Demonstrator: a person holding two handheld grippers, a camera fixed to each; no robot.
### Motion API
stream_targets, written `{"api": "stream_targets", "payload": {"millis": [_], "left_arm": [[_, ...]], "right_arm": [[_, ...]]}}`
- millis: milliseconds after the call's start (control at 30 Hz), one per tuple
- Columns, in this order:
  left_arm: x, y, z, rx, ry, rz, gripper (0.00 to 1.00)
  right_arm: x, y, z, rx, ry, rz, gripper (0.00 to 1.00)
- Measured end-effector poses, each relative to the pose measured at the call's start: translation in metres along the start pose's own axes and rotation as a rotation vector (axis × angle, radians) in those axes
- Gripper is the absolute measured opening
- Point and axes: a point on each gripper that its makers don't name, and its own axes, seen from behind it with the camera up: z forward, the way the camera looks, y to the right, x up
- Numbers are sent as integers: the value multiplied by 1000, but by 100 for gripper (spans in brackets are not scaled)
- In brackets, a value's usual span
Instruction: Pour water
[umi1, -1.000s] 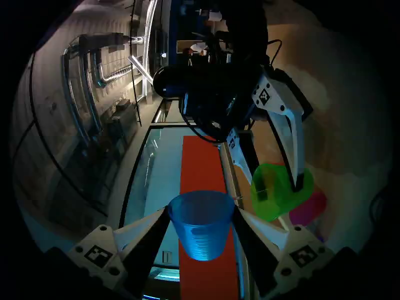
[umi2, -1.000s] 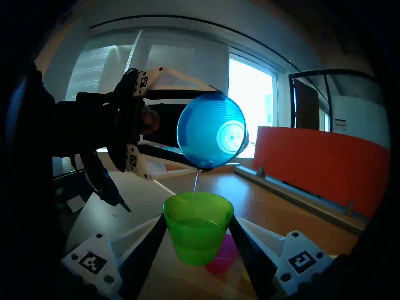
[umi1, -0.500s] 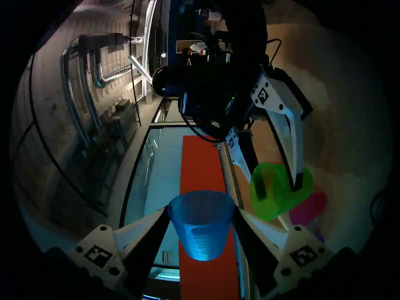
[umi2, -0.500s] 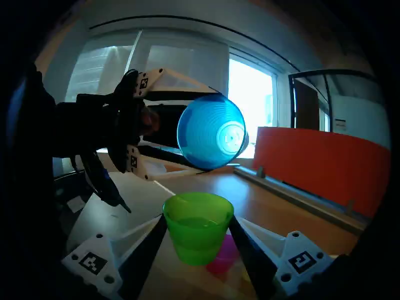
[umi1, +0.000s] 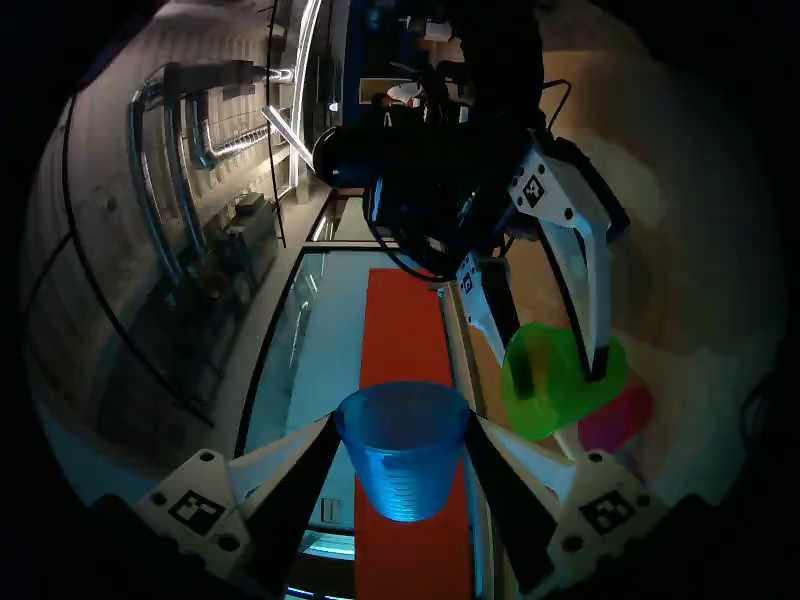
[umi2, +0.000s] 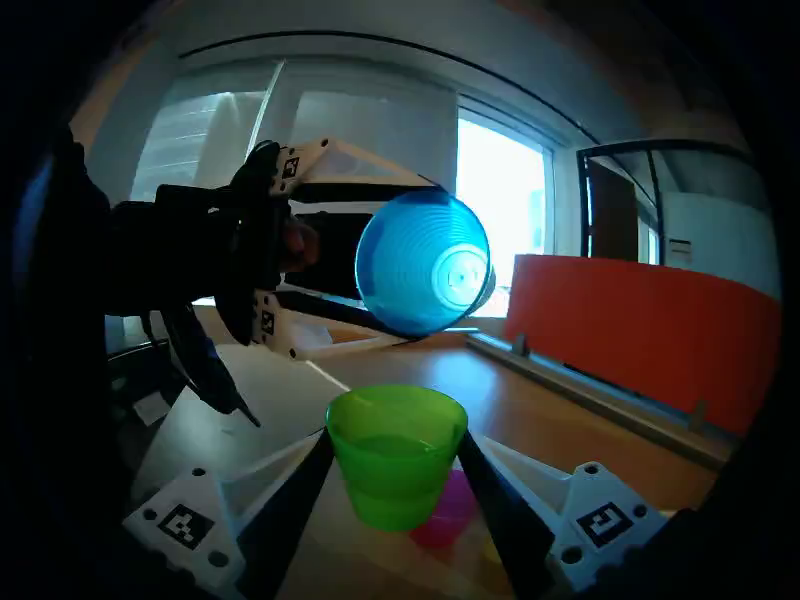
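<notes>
Between the fingers of our left gripper (umi1: 403, 428) we hold a blue cup (umi1: 402, 465), one finger pressed on each side, the jaws parted just to the cup's width. From the right gripper view we see that cup tipped well over on its side, its base turned towards the camera and its lower lip hanging just above a green cup (umi2: 396, 462). Our right gripper (umi2: 396, 440) clamps the green cup upright in the same way, a finger against each side and the jaws no wider than the cup. We see clear water standing part-way up the green cup. Close behind and below it, a pink cup (umi2: 452, 508) sits on the wooden table (umi2: 560, 415), partly hidden. An orange panel (umi2: 650, 320) runs along the far side of the table, to the right. From the left gripper view, the green cup lies right of the blue one and farther off, between the right gripper's white fingers, with the hand (umi1: 430, 195) holding that gripper dark and hard to make out
</notes>
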Motion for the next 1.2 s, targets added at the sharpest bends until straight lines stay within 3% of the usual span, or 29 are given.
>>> {"api": "stream_targets", "payload": {"millis": [1200], "left_arm": [[-24, -6, -4, 55, -67, -334, 87]], "right_arm": [[2, 3, -3, -24, 1, -7, 90]]}}
